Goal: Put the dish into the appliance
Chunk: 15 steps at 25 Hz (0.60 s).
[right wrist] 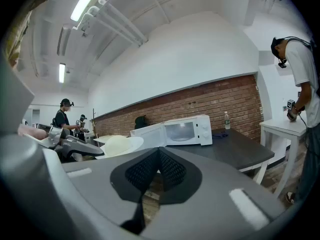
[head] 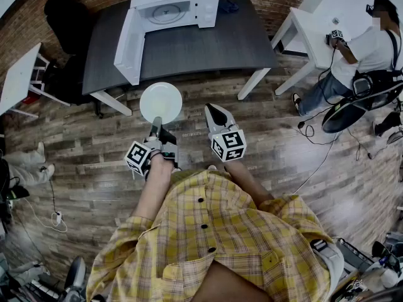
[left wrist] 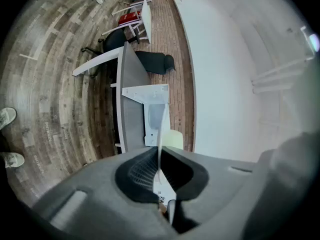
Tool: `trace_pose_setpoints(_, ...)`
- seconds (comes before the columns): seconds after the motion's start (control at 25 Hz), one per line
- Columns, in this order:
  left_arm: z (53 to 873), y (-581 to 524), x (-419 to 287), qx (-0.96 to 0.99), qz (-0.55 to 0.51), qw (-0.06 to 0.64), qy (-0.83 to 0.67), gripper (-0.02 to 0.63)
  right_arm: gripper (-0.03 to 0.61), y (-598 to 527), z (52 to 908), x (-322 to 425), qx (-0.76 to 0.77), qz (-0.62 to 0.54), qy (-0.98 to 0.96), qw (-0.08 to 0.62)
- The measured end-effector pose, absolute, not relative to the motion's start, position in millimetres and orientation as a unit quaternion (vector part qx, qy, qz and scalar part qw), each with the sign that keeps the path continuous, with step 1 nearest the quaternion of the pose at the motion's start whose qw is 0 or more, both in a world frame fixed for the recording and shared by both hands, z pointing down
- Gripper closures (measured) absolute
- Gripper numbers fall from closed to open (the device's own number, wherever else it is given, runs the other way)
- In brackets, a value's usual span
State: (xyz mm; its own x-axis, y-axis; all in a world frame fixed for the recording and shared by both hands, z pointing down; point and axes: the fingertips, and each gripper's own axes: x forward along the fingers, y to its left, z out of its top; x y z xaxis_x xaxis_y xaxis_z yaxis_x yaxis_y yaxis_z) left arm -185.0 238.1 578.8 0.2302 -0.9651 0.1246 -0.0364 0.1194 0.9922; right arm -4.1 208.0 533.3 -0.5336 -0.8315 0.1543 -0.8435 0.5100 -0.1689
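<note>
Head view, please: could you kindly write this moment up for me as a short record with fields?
appliance: white microwave, door swung open
support: dark table, microwave towards its far edge
dish: white plate, roughly level, held short of the table
left hand-held gripper: shut on the plate's near rim
right hand-held gripper: jaws together, nothing between them
bystander: person at a white table, far right
task state: plate not yet inside the microwave

Brick wall (right wrist: 215, 96), wood-plank floor (head: 82, 168), dark grey table (head: 189, 49), white table (head: 308, 24), ceiling strip light (right wrist: 89, 3).
</note>
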Motion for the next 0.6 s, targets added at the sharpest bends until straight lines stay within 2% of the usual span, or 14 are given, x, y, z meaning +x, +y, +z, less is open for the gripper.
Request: trace_pose_setpoints(0.6,576.7,249.8,-145.5,0.528,-0.420,0.553,-0.489,0.604,0.575,208.1,527.9,34.8,0.454,0.104,-0.885,0.012)
